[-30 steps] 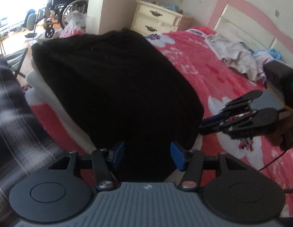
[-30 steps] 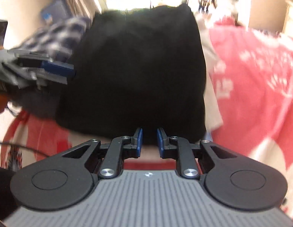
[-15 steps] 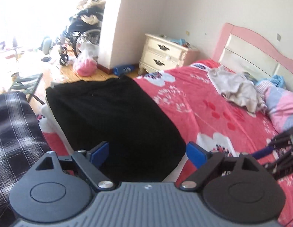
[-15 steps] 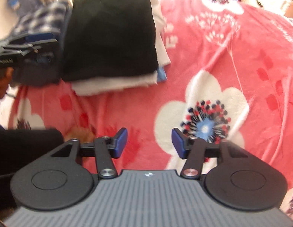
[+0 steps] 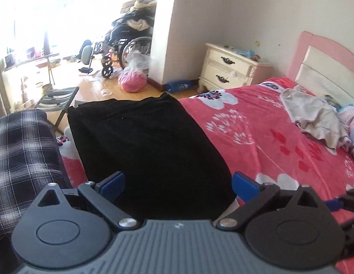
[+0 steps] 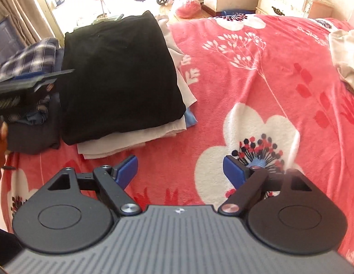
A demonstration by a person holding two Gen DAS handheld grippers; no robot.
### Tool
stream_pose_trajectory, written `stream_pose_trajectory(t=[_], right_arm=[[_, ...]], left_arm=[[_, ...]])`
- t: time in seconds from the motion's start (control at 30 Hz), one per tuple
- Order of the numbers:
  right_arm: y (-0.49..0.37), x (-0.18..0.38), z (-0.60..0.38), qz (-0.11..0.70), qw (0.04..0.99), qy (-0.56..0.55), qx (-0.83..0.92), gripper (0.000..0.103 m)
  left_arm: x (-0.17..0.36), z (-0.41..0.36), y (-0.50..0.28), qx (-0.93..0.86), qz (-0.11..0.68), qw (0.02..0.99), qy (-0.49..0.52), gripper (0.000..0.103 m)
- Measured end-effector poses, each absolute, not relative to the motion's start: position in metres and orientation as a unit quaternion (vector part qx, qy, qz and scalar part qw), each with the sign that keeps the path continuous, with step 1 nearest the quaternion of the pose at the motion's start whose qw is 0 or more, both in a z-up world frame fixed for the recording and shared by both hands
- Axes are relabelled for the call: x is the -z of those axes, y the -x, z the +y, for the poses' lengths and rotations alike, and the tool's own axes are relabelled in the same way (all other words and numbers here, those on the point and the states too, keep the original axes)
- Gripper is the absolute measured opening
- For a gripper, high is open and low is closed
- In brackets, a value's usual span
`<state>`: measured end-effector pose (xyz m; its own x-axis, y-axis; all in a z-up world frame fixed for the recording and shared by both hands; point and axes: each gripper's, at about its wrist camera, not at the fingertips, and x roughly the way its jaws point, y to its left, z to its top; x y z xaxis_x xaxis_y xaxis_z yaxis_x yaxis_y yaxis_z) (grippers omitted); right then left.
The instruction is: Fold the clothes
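A folded black garment tops a stack of folded white and pale-blue clothes on the red flowered blanket. In the left wrist view the black garment fills the middle. My left gripper hovers above its near edge, jaws opening wide, nothing between them. My right gripper hangs over bare blanket to the right of the stack, jaws opening, nothing between them. The left gripper's fingers show at the left edge of the right wrist view. A crumpled beige garment lies near the headboard.
A plaid shirt lies left of the stack on dark clothes. Beyond the bed stand a cream nightstand, a wheelchair, a pink bag and a folding stool. The pink headboard is at the right.
Both grippers have let go of the black garment, opened wide and lifted back from it. The right one has swung right over the blanket. The garment lies still on the stack.
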<state>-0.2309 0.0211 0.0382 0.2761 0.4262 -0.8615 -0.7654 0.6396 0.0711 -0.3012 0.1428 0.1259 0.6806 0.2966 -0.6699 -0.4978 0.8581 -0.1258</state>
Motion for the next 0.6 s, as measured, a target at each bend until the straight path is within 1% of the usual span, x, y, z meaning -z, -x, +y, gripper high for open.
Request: stream_pose_trajectory(t=[0.1, 0.23, 0.33, 0.43, 0.53, 0.6], right_arm=[[0.232, -0.051, 0.021, 0.451, 0.783, 0.204, -0.376, 0.082], [0.228, -0.077, 0.020, 0.453, 0.785, 0.203, -0.371, 0.086], [0.234, -0.084, 0.023, 0.436, 0.790, 0.229, -0.365, 0.087], [0.241, -0.080, 0.017, 0.428, 0.803, 0.218, -0.353, 0.087], [0.245, -0.075, 0.009, 0.430, 0.810, 0.202, -0.344, 0.087], [0.245, -0.071, 0.008, 0.425, 0.811, 0.216, -0.338, 0.087]], left_arm=[[-0.139, 0.139, 0.294, -0.235, 0.327, 0.902, 0.160, 0.101], [-0.154, 0.129, 0.294, -0.247, 0.306, 0.900, 0.190, 0.102], [-0.146, 0.125, 0.298, -0.270, 0.309, 0.879, 0.243, 0.102], [-0.132, 0.123, 0.303, -0.302, 0.320, 0.852, 0.282, 0.102], [-0.124, 0.120, 0.310, -0.327, 0.325, 0.838, 0.291, 0.102], [-0.118, 0.120, 0.315, -0.350, 0.325, 0.825, 0.303, 0.102]])
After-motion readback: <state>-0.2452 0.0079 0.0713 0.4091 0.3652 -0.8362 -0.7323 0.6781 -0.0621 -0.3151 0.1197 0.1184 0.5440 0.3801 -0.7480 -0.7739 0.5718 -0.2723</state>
